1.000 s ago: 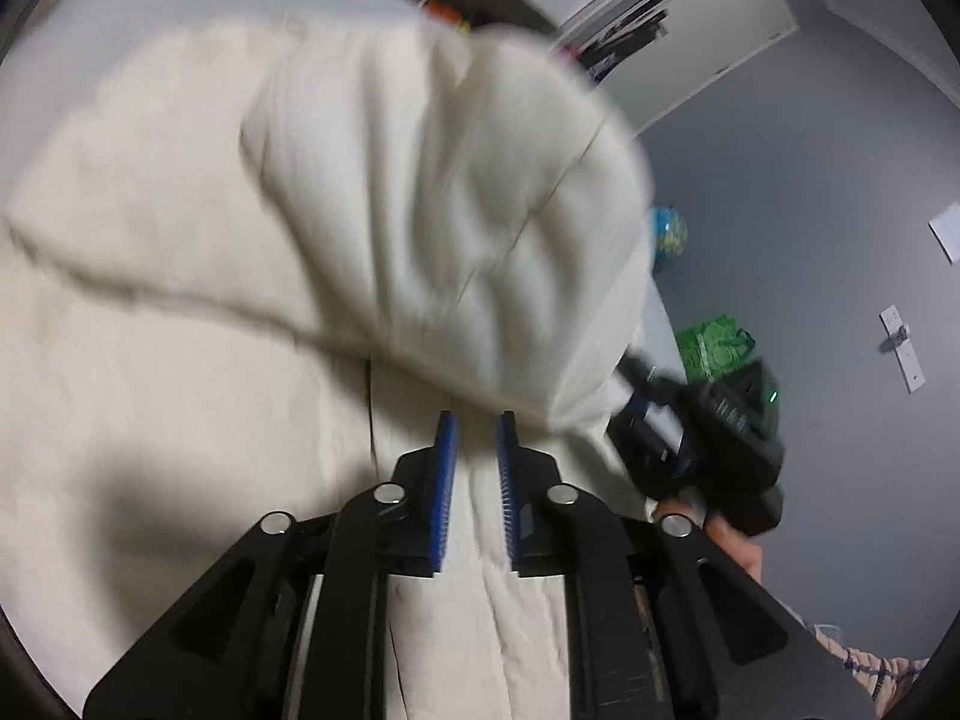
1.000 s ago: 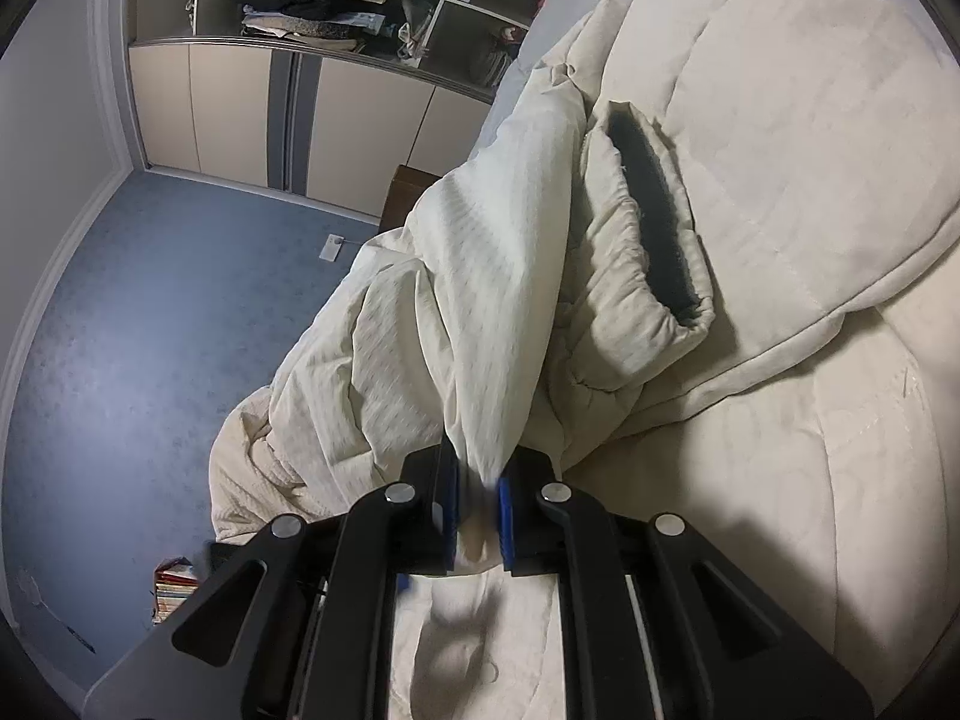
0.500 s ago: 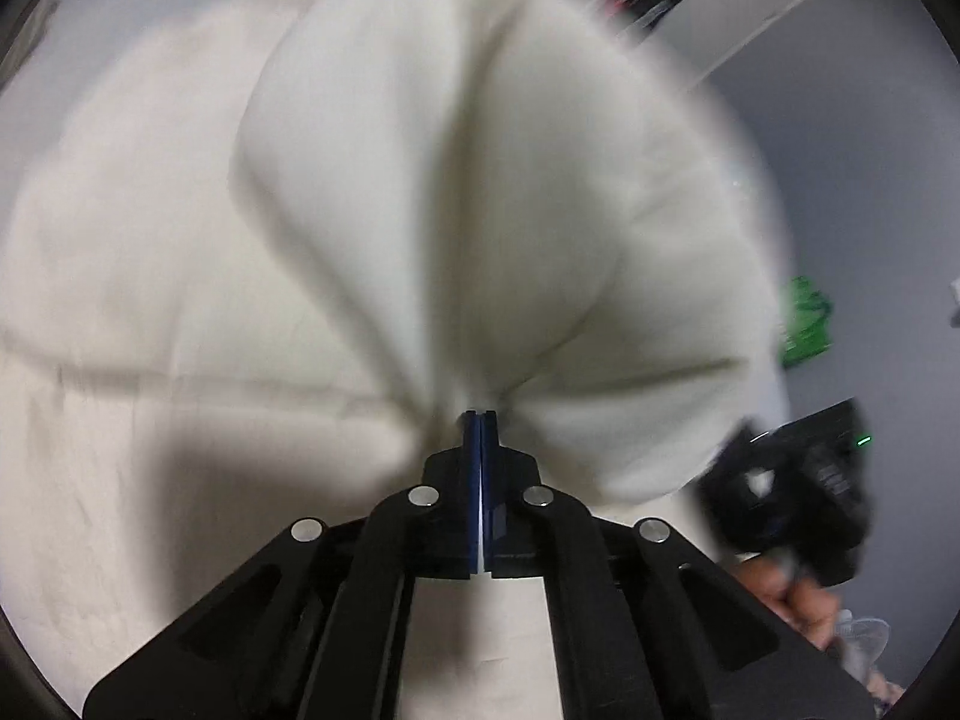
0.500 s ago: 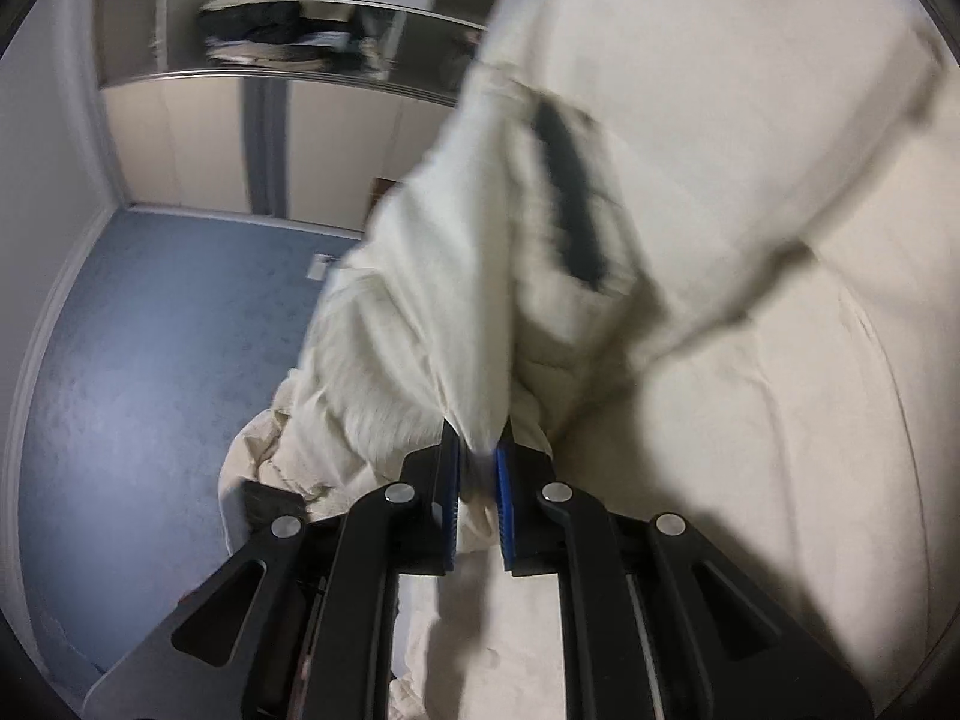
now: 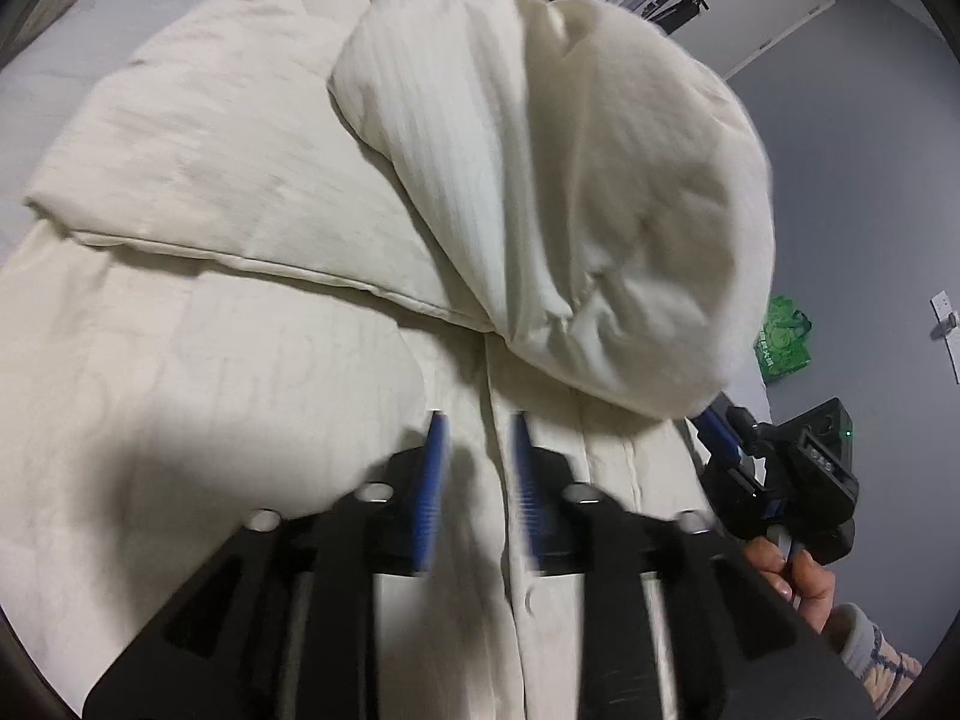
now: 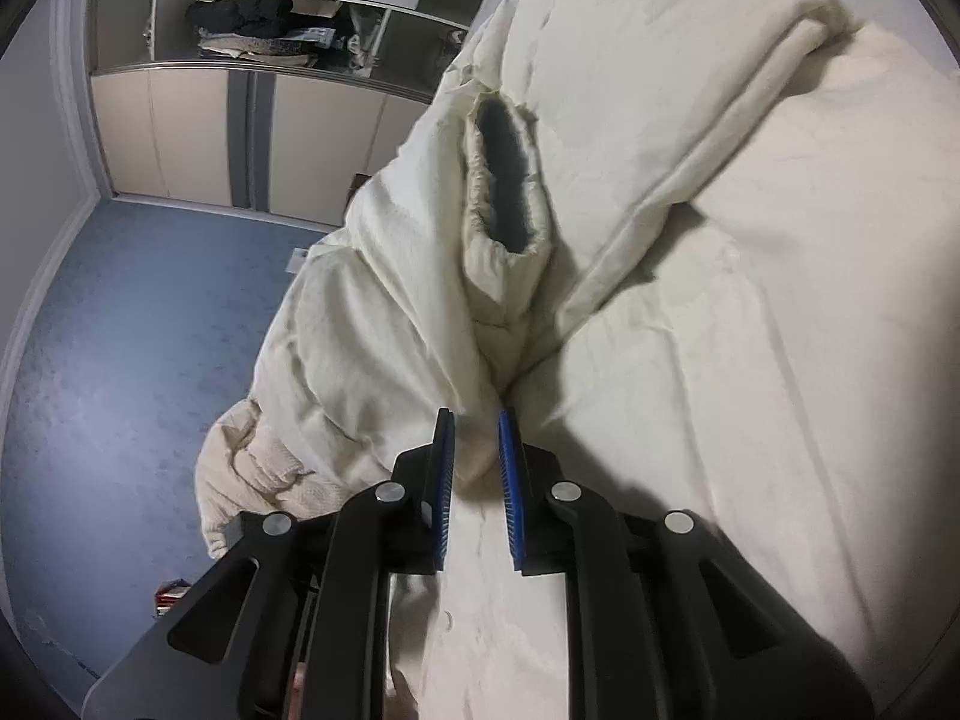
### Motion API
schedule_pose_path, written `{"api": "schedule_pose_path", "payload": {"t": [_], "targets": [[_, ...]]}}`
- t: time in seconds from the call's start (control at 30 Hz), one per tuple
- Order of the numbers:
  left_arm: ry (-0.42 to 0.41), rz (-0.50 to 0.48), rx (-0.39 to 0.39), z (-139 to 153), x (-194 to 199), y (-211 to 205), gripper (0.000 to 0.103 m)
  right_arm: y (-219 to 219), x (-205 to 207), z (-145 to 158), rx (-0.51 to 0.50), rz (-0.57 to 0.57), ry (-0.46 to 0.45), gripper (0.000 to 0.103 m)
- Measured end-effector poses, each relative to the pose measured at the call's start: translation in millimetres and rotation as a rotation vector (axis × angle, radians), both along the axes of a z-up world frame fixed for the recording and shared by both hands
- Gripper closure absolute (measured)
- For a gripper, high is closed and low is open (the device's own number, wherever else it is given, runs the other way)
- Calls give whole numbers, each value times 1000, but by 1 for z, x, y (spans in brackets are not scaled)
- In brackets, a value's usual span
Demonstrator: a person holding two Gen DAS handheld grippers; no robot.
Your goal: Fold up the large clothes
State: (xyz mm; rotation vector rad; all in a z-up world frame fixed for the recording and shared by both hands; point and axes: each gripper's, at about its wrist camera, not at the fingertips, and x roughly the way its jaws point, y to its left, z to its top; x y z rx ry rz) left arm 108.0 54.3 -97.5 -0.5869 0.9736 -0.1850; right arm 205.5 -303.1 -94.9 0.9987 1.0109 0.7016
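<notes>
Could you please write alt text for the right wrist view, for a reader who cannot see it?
The right gripper pinches a fold of a cream padded coat spread on a bed, its jaws just starting to open. Ahead, a sleeve points up, its cuff showing a dark lining. Left lies blue floor before a wardrobe.

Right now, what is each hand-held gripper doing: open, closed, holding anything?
Left hand-held gripper: jaws opening, nothing between them, the cream coat lies below.
Right hand-held gripper: jaws opening, a fold of the coat's sleeve between them.
</notes>
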Motion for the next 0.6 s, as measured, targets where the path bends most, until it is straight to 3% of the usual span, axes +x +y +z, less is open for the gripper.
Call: {"api": "schedule_pose_path", "payload": {"t": [0.07,0.1,0.27,0.4,0.6], "targets": [[-18,7,38,8,-6,5,27,-5,-4,0,-18,4,20,90],[-36,7,63,12,-18,9,22,-9,-7,1,-25,5,31,89],[-54,17,89,23,-37,22,20,-31,-23,6,-14,-38,44,74],[-83,24,83,48,-25,13,20,-38,-35,11,-21,-49,36,64],[-168,-4,143,103,13,-16,22,-36,-53,30,-48,-5,-4,62]]}}
